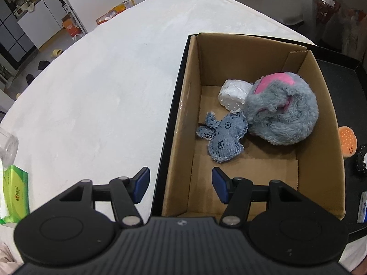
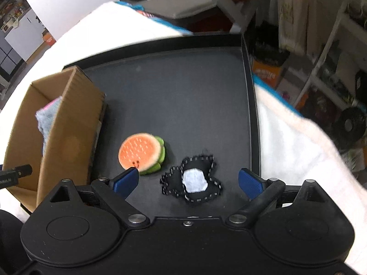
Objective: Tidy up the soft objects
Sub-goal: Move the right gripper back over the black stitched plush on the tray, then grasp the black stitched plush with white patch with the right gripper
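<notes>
Both pairs of fingers gape wide, holding nothing. Left gripper [image 1: 180,185] hangs over the near left wall of the cardboard box [image 1: 188,105], which holds a denim toy [image 1: 223,137], white wad [image 1: 234,94] and grey plush [image 1: 284,112]. Right gripper [image 2: 188,182] hovers above the black tray [image 2: 183,91], burger plush [image 2: 141,152] left, black patch toy [image 2: 195,183] between its tips.

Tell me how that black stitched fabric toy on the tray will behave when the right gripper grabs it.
The black fabric toy looks flat and thin, so it will probably flop and droop. Likely very light. Lying flush on the tray, it may slide before the open right gripper catches an edge.
</notes>
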Demonstrator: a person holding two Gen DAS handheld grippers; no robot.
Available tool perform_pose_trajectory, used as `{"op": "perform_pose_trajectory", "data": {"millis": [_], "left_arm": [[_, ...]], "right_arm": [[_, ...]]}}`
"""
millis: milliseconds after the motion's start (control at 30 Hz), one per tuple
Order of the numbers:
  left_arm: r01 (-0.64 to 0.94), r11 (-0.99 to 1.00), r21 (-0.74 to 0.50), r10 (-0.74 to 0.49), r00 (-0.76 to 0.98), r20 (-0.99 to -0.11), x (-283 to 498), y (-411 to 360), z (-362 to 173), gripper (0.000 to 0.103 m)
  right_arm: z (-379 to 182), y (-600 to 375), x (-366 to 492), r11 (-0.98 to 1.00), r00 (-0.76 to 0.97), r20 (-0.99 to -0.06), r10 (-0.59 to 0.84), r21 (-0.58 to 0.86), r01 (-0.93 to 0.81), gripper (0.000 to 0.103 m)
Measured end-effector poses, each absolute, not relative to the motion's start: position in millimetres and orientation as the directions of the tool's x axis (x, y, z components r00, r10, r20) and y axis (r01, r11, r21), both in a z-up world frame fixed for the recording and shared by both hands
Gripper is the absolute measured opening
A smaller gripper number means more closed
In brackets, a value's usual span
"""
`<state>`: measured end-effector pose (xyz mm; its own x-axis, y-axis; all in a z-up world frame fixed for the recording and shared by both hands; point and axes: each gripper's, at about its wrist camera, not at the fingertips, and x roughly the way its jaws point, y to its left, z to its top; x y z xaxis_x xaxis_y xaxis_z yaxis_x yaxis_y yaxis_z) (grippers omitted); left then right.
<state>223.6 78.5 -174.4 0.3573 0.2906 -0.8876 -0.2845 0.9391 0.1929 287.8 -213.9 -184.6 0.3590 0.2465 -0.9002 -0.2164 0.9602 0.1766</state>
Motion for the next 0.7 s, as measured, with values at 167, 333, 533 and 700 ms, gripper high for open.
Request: {"op": "perform_pose_trajectory", "data": {"millis": [167,333,533,700], "left_arm": [[-0.281,0.938,0.205,0.298,0.345,-0.89,231.1,68.6,-174.7,0.058],[-0.272,0.933,0.234,0.32,0.336,-0.886,235.5,54.1,-175.0,0.067],[-0.277,0.927,0.254,0.339,0.326,-0.883,235.8,51.1,-174.6,0.067],[-0.28,0.925,0.258,0.345,0.328,-0.88,237.6,50.2,-173.0,0.067]], "right_arm": [[-195.3,-212.2,289.5,0.955,0.32,-0.915,0.244,0.17,-0.242,0.094],[-208.3,-209.2,292.5,0.952,0.279,-0.934,0.223,0.147,-0.268,0.094],[-220.8,-204.4,290.2,0.951,0.251,-0.95,0.188,0.112,-0.29,0.088],[-224.1,-189.2,282.9,0.933,0.282,-0.952,0.115,0.006,-0.36,0.078]]}}
